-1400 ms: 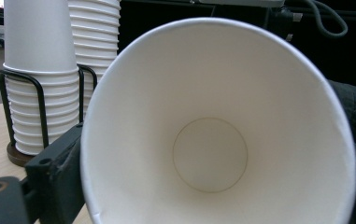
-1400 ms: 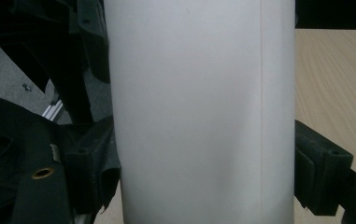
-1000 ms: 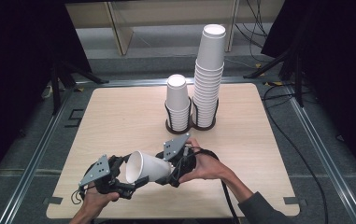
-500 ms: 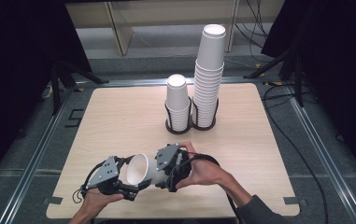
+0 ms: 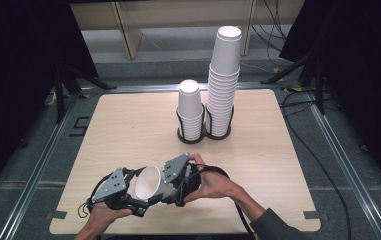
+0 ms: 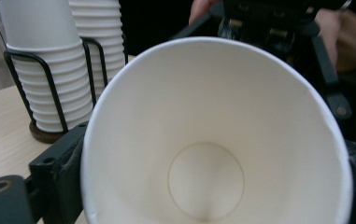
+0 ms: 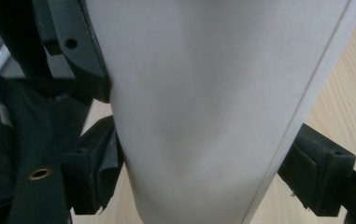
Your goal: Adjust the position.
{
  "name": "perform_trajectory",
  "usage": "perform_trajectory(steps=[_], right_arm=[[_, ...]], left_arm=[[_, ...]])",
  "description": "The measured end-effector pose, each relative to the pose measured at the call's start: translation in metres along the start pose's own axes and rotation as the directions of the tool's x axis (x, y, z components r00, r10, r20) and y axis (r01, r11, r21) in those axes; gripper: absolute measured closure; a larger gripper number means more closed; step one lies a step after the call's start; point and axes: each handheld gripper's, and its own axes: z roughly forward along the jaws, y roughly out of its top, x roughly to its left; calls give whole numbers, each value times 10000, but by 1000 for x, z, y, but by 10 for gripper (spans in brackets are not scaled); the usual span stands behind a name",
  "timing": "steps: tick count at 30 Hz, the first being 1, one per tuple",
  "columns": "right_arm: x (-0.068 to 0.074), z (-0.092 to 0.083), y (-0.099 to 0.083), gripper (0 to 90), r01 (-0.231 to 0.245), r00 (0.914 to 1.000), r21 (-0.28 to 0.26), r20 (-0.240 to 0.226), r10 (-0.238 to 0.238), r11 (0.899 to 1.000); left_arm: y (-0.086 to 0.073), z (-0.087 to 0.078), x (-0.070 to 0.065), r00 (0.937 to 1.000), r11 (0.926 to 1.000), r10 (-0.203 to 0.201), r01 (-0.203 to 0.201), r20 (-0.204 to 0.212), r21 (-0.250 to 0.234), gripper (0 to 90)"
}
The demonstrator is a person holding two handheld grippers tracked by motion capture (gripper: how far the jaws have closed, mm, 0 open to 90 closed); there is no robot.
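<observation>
The right gripper's [image 5: 170,182] fingers [image 7: 94,172] pinch a white paper cup [image 5: 150,182] from both sides; its wall dents slightly between the pads. The left gripper's [image 5: 128,192] fingers [image 6: 56,170] flank the cup near its rim and have just been opening with the cup between them; whether they press on it cannot be told.

The cup lies on its side, held between the two grippers just above the near edge of the desk [image 5: 128,125], mouth turned toward the left gripper. It is plain white, tapered, with a thin rolled rim and a faint round seam at its bottom, clean inside.

One cup is in hand. Two stacks of like cups stand at the middle of the far half of the desk, side by side: a short stack [image 5: 190,110] and a tall stack [image 5: 223,80], each in a black wire holder [image 5: 192,134] on a dark round base. The single cups are too many and too close to count.

The desk is a light wood board with rounded corners, set on a frame with metal rails [image 5: 33,170]. Grey floor lies around it, black cables [image 5: 308,150] trail on the right, dark curtains hang at both sides, and a pale shelf unit [image 5: 128,25] stands behind.
</observation>
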Motion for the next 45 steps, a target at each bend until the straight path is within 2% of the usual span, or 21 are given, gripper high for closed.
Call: perform_trajectory(steps=[2,4,9,12,14,16,18,22,23,26,29,31,32,33,35,36,37,38,39,40,45], right_arm=[[-1,-1,-1,216,-329,9993,-441,-177,322,9985],[-2,-1,-3,217,-761,9963,-990,-464,718,9922],[-6,-5,-7,219,-1278,9913,-1898,-549,1194,9735],[-7,-6,-8,218,-1374,9904,-2086,-424,1314,9683],[-5,-3,-7,217,-1394,9902,-2167,-409,1337,9662],[-4,1,-6,215,-1438,9896,-2248,-429,1376,9637],[-4,4,-5,214,-1540,9881,-2380,-411,1485,9590],[-4,7,-5,208,-1688,9856,-2678,-476,1620,9486],[-5,8,-6,206,-1656,9862,-2759,-420,1603,9468],[-6,8,-9,185,-1999,9798,-2665,-457,1948,9429],[-8,5,-16,172,-2280,9733,-2618,-355,2267,9378],[-9,0,-22,175,-2371,9697,-2504,-25,2443,9387],[-10,-3,-26,174,-2301,9690,-2470,309,2450,9413],[-10,-7,-29,179,-2523,9629,-2357,348,2676,9385],[-10,-14,-37,184,-2708,9525,-2261,775,2944,9357],[-11,-18,-41,186,-2688,9491,-2236,1045,2973,9369],[-10,-22,-45,193,-2971,9390,-2202,1093,3262,9291],[-9,-26,-50,198,-3105,9300,-2190,1311,3433,9250],[-10,-29,-54,199,-2986,9282,-2203,1592,3363,9286],[-9,-34,-58,206,-3201,9215,-2149,1555,3559,9227],[-5,-48,-76,211,-3385,9002,-2089,2119,3804,9175]], left_arm=[[0,-2,1,9999,9994,-148,147,-21,-327,63],[0,-4,3,9991,9970,-415,409,-75,-661,43],[-1,-5,5,9952,9873,-973,951,-111,-1275,46],[0,-6,5,9951,9873,-937,890,-305,-1318,50],[-1,-5,5,9923,9830,-1185,1122,-350,-1456,29],[-1,-5,4,9920,9824,-1197,1125,-405,-1493,33],[0,-5,3,9939,9836,-1040,975,-355,-1516,112],[1,-7,4,9940,9834,-1018,945,-403,-1550,124],[1,-7,5,9942,9847,-969,891,-459,-1498,127],[1,-8,5,9931,9858,-924,810,-725,-1471,137],[3,-10,8,9897,9888,-797,634,-1189,-1351,140],[4,-10,12,9842,9910,-807,623,-1576,-1183,142],[4,-11,14,9811,9923,-752,561,-1782,-1101,142],[5,-11,16,9770,9924,-759,547,-1991,-1101,142],[6,-12,22,9697,9955,-487,278,-2392,-901,143],[6,-13,25,9638,9963,-507,306,-2616,-804,143],[6,-13,29,9594,9965,-431,212,-2787,-809,143],[6,-14,31,9518,9969,-569,376,-3014,-697,143],[7,-15,35,9463,9970,-590,402,-3180,-654,143],[7,-14,39,9418,9972,-587,400,-3311,-632,143],[6,-11,59,9139,9989,-473,414,-4031,-234,142]])
